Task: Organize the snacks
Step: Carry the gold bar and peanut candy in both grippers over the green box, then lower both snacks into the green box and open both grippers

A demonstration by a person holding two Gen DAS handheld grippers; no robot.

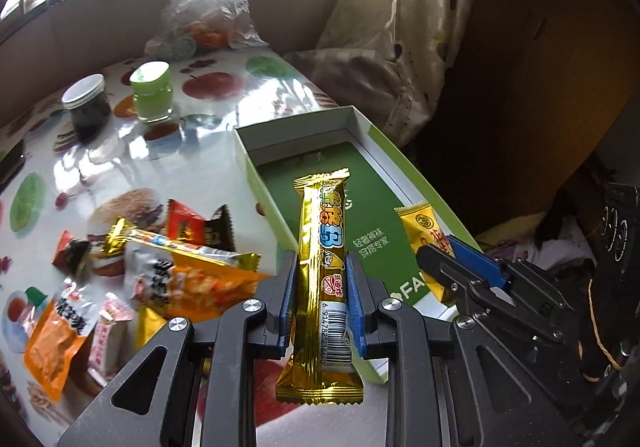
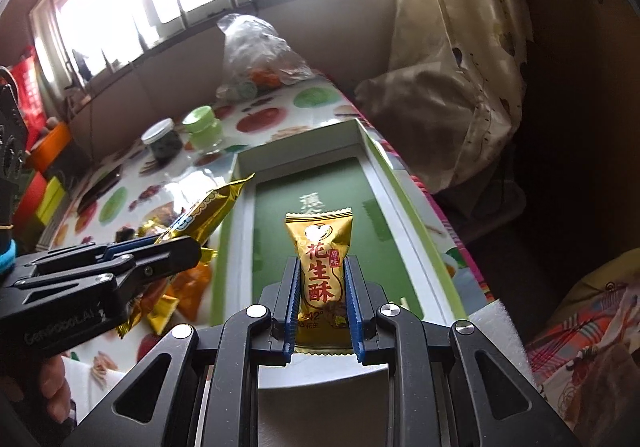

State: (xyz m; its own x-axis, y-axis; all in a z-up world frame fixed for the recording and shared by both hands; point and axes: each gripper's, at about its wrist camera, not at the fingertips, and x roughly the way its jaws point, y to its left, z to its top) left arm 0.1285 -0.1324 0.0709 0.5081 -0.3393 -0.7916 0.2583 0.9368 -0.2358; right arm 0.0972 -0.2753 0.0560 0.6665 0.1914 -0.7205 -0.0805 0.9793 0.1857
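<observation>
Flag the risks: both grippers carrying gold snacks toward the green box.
1. The left gripper and right gripper come close over the open green-lined cardboard box; they could collide.
2. The long gold foil snack bar is pinched mid-length, both ends free; slippery foil may slide or swing.
3. The box sits at the edge of the fruit-print tablecloth table; the small gold peanut-candy packet released off target could go overboard.

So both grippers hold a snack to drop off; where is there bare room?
The green-floored box is bare inside, wall to wall. Tablecloth between the box, green-lidded jar and snack pile is also free. The pile itself is crowded.
</observation>
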